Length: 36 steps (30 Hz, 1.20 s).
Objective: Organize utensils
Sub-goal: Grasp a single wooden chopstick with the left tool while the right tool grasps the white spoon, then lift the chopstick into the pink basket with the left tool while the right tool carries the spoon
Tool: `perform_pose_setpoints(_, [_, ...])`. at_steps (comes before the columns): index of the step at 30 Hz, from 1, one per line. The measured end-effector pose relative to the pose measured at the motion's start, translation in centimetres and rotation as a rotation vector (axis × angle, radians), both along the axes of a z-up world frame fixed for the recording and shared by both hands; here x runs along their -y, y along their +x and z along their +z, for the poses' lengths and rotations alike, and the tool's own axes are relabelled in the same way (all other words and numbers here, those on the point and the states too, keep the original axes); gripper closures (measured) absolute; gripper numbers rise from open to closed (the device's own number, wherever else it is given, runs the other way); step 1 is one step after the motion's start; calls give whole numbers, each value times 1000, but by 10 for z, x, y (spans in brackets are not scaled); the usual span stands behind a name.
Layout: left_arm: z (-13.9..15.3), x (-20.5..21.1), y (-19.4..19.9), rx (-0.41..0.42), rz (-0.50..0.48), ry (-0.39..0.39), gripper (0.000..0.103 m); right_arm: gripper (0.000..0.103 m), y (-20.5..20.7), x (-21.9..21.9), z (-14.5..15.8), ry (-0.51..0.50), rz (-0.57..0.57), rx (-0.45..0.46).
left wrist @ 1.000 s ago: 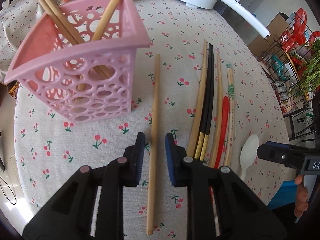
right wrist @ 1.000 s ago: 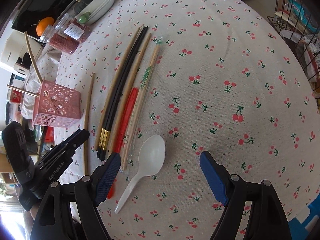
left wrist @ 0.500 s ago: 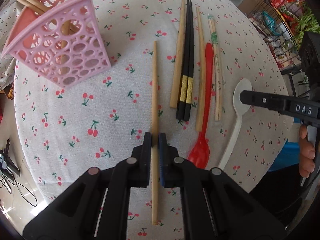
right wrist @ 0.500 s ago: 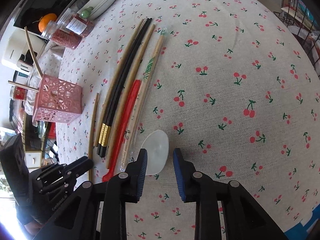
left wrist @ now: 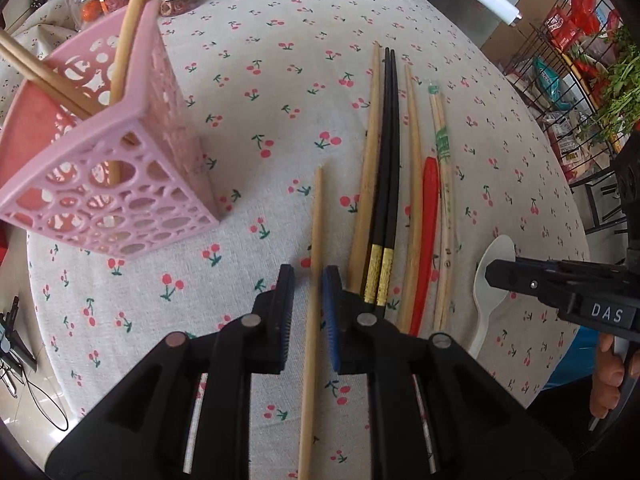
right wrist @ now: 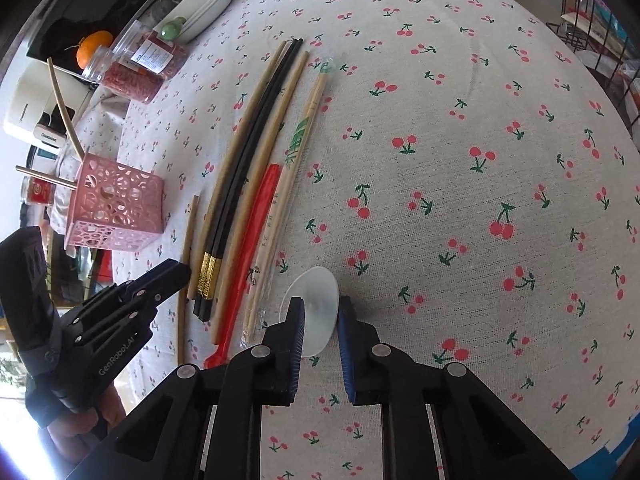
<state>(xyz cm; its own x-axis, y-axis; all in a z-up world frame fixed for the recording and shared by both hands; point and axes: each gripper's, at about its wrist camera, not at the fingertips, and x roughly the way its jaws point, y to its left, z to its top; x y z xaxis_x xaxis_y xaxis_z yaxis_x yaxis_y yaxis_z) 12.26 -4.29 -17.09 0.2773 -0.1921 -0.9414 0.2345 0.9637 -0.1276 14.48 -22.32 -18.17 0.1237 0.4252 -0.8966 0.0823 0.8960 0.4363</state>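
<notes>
My left gripper [left wrist: 307,280] is open, its jaws a little apart around a wooden chopstick [left wrist: 314,264]; only the right blue pad seems to touch it. The pink perforated holder [left wrist: 104,160] stands to the left with wooden chopsticks in it. A row of utensils lies to the right: a wooden chopstick [left wrist: 366,184], a black pair [left wrist: 386,184], a red spoon [left wrist: 428,216] and a wrapped pair [left wrist: 444,200]. My right gripper [right wrist: 320,310] is shut on the white plastic spoon [right wrist: 316,300], pads pressing the bowl's sides. The spoon also shows in the left wrist view [left wrist: 492,276].
The table [right wrist: 480,120] wears a cherry-print cloth. Jars of red goods [right wrist: 136,68], an orange [right wrist: 94,46] and white appliances stand at the far edge. A wire rack [left wrist: 568,60] with bags stands beyond the right edge.
My left gripper had clamped the wooden chopstick half a second ago; its jaws now stand slightly apart and the view sits closer to the holder. My right gripper stays closed on the white spoon.
</notes>
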Motion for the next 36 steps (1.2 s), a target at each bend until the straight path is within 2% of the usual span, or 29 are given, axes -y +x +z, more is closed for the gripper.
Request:
perform_pose_setpoints(6, [-2, 20, 7, 14, -22, 109, 88, 93, -3, 0, 1, -32, 12, 21])
perform_pose_setpoints(9, [-2, 28, 9, 17, -19, 112, 96, 95, -5, -5, 4, -72, 41, 47])
perform_pose_setpoints(14, [6, 40, 5, 69, 0, 118, 96, 97, -7, -10, 10, -99, 74, 86])
perform_pose_setpoints(27, [99, 9, -39, 324, 14, -53, 96, 99, -17, 0, 79, -91, 50, 317])
perform_pose_setpoints(30, [111, 0, -44, 379, 19, -92, 96, 99, -21, 1, 96, -107, 47, 380])
perform_pose_setpoints(36, [141, -13, -54, 483, 54, -171, 96, 99, -24, 9, 127, -76, 4, 477])
